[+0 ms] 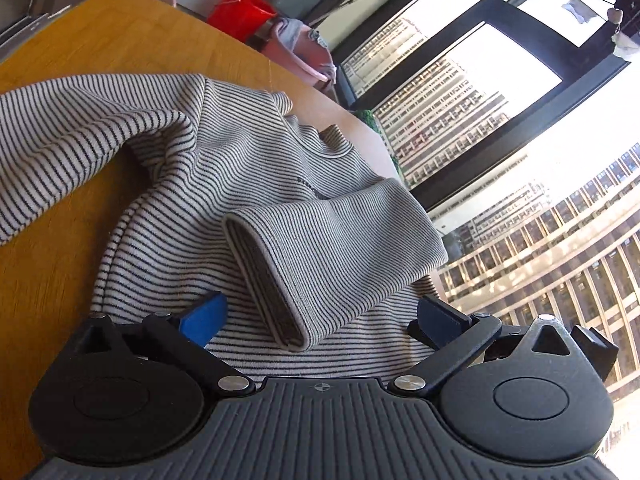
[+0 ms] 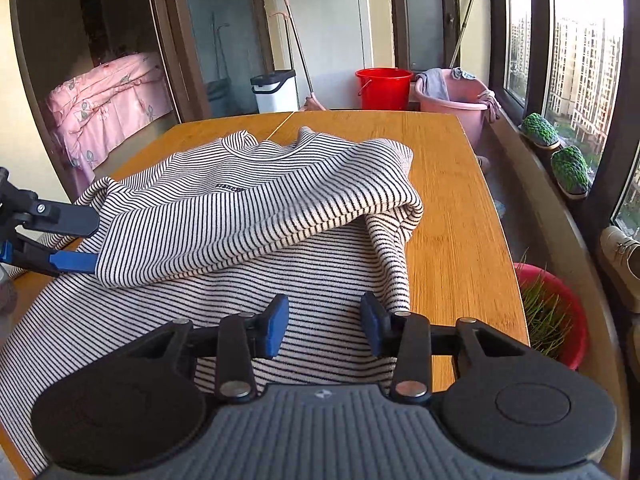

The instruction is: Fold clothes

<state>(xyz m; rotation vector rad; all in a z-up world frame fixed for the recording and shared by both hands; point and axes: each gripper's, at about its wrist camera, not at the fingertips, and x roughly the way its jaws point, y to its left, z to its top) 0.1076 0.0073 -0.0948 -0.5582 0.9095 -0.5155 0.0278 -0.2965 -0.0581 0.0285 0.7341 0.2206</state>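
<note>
A cream sweater with thin dark stripes (image 2: 256, 184) lies on the wooden table (image 2: 452, 208), one sleeve folded across its body. In the left wrist view the sleeve's cuff (image 1: 280, 276) rests on the sweater's body (image 1: 168, 216), between the wide-open blue pads of my left gripper (image 1: 322, 318); neither pad touches it. The right wrist view shows the left gripper (image 2: 80, 240) at the left edge, its fingers either side of the cuff end. My right gripper (image 2: 325, 330) hovers over the sweater's lower body near its right side, jaws partly apart with nothing between them.
The table's right edge runs beside a windowsill with two green plants (image 2: 540, 130). A red bucket (image 2: 384, 88) and a pink basin (image 2: 456, 100) stand beyond the far edge. A red tub of grass (image 2: 552, 312) sits low at the right.
</note>
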